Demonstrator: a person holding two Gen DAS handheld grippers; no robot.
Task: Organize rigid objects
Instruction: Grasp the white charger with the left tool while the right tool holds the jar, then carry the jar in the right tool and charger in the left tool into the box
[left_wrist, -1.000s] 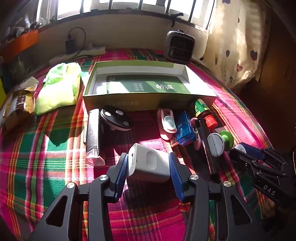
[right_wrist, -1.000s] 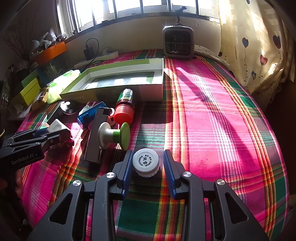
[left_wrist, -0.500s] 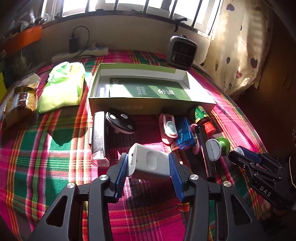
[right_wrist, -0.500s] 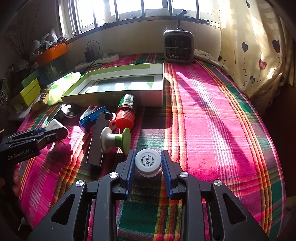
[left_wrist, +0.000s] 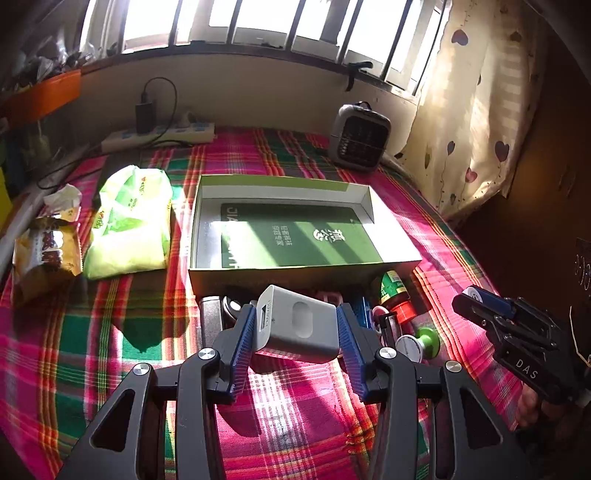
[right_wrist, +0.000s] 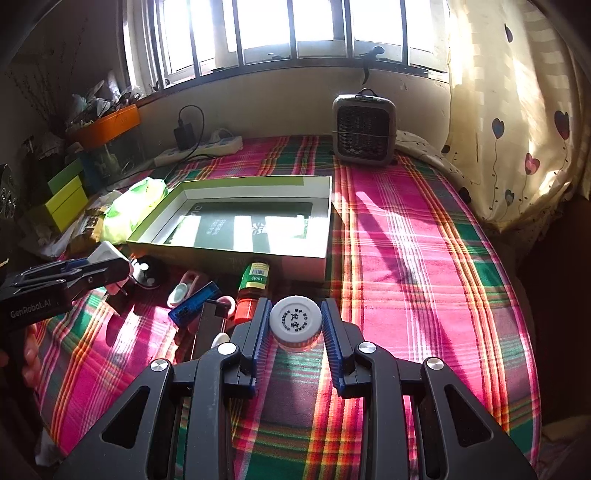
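Observation:
My left gripper (left_wrist: 296, 315) is shut on a white charger block (left_wrist: 301, 328) and holds it tilted above the cloth, just short of the front wall of the open green-and-white box (left_wrist: 295, 273). The right gripper (right_wrist: 295, 312) is shut on a small jar with a white printed lid (right_wrist: 295, 321), raised near the box's (right_wrist: 236, 258) right front corner. Below, a red-capped green bottle (right_wrist: 253, 284), a blue stick (right_wrist: 195, 304), a pink item (right_wrist: 183, 288), a black round piece (right_wrist: 149, 271) and a dark bar (right_wrist: 207, 332) lie along the box front. A green-and-white knob (left_wrist: 421, 343) lies partly hidden.
A grey heater (left_wrist: 360, 138) stands at the back right, a power strip with a plugged adapter (left_wrist: 162, 134) at the back. A green bag (left_wrist: 129, 221) and a snack packet (left_wrist: 46, 254) lie left of the box. Plaid cloth to the right of the box is bare.
Both grippers have risen and moved toward the box with their loads. The right jaws closed onto the jar and lifted it off the cloth; the charger now hangs higher.

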